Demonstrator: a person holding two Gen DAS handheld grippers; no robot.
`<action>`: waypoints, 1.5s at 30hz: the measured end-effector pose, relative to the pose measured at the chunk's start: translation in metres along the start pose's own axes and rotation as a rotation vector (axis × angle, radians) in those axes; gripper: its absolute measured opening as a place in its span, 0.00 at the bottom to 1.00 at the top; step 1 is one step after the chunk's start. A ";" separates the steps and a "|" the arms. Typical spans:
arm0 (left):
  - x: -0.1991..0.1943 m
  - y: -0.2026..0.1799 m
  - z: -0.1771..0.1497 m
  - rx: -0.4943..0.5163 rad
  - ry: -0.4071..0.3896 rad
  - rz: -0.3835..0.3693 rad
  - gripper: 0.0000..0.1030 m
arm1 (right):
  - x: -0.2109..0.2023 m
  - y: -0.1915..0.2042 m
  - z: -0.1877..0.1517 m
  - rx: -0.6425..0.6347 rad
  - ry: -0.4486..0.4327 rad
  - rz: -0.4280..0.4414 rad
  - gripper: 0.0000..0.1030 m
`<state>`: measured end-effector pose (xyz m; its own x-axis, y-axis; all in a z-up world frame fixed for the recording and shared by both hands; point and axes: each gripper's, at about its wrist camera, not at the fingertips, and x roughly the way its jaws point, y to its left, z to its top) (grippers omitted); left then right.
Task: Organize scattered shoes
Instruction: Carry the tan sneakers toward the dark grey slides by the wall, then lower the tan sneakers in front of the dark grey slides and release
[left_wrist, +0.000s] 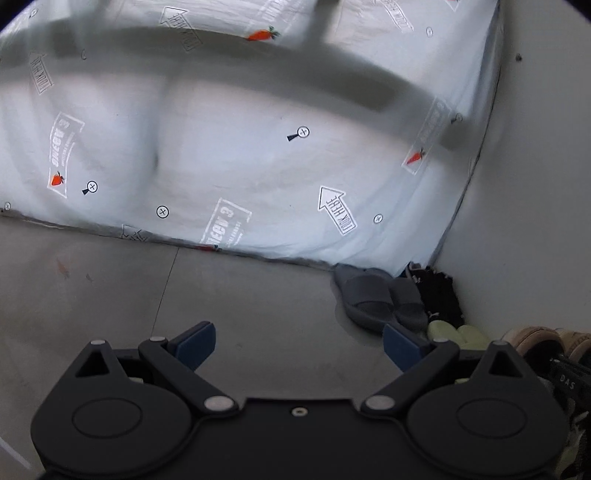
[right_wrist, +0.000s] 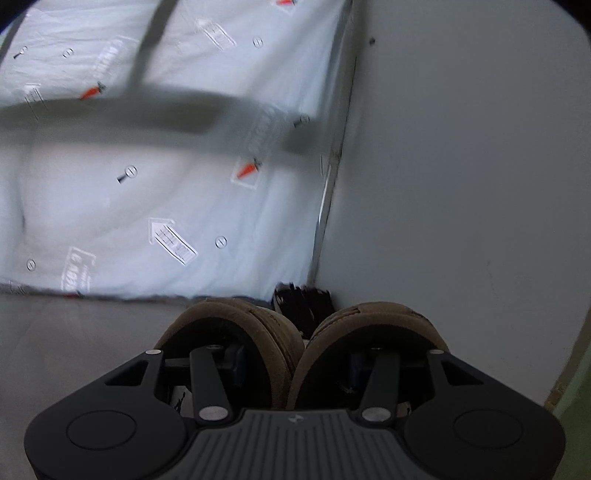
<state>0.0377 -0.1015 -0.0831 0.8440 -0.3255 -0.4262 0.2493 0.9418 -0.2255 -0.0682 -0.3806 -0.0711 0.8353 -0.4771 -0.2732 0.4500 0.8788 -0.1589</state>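
Observation:
A pair of brown shoes (right_wrist: 273, 332) hangs in my right gripper (right_wrist: 293, 365). One finger reaches into each shoe opening, and the two inner walls are pinched together between them. The same brown shoes (left_wrist: 543, 341) show at the right edge of the left wrist view. My left gripper (left_wrist: 299, 345) is open and empty above the grey floor. Along the foot of the bed, near the corner, lie grey slides (left_wrist: 376, 299), black shoes (left_wrist: 439, 295) and pale green slippers (left_wrist: 458, 332). The black shoes (right_wrist: 303, 302) also peek out beyond the brown pair.
A bed with a white printed sheet (left_wrist: 236, 155) fills the far side. A plain white wall (right_wrist: 461, 166) closes the right and meets the bed at the corner. The grey tiled floor (left_wrist: 110, 288) spreads out on the left.

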 end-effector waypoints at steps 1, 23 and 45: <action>0.005 -0.003 0.003 -0.010 -0.002 0.017 0.95 | 0.009 -0.007 -0.002 0.000 0.014 0.012 0.48; 0.148 -0.021 0.039 0.026 0.120 0.155 0.95 | 0.307 0.079 -0.013 0.043 0.520 0.357 0.48; 0.147 -0.014 0.042 -0.034 0.112 0.122 0.95 | 0.401 0.099 0.031 -0.097 0.852 0.580 0.76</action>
<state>0.1778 -0.1592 -0.1061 0.8084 -0.2184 -0.5467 0.1305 0.9720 -0.1953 0.3215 -0.4843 -0.1669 0.3982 0.1375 -0.9070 -0.0094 0.9893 0.1458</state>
